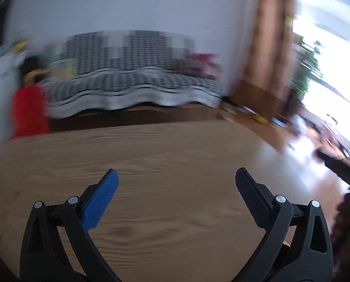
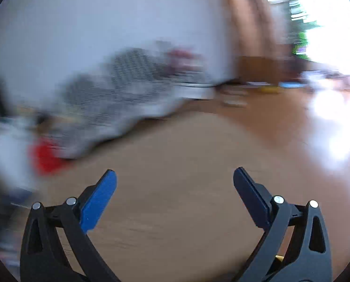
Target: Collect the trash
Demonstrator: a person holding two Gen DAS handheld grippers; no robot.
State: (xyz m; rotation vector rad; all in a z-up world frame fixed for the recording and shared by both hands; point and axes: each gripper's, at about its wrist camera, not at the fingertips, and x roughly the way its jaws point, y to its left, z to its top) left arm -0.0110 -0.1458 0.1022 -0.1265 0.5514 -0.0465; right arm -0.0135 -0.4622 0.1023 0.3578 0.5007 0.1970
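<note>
Left wrist view first, and it was all smear: at the far left a blurred red shape (image 1: 29, 110), too soft to name, stood beside a long sofa draped in a black-and-white checked cover (image 1: 132, 75) with a scalloped pale hem. Below it spread the pale wooden tabletop with wavy grain and a dark knot (image 1: 175, 159), matte and bare where it showed. Over that wood hung the left gripper (image 1: 176, 176), black plastic arms with steel pins, one ribbed blue pad and one dark toothed pad, jaws spread wide and nothing between them. Further right rose a brown curtain (image 1: 269, 47) in heavy folds, then a blown-out bright window (image 1: 334, 58) with green foliage, and glossy wooden floor (image 1: 304, 159) throwing back the glare. Over to the right wrist view: the same checked sofa ran tilted and smeared, and the right gripper (image 2: 175, 176) stood released too, blue pad and navy pad far apart, empty, over the wood. And the trash? No piece of it could be picked out in either view; small clutter on the floor by the curtain was too blurred to call. My read: this was a searching moment, so the sound play would be to steady both hands, let the view sharpen, settle on one piece, and only then bring open jaws square over it.
</note>
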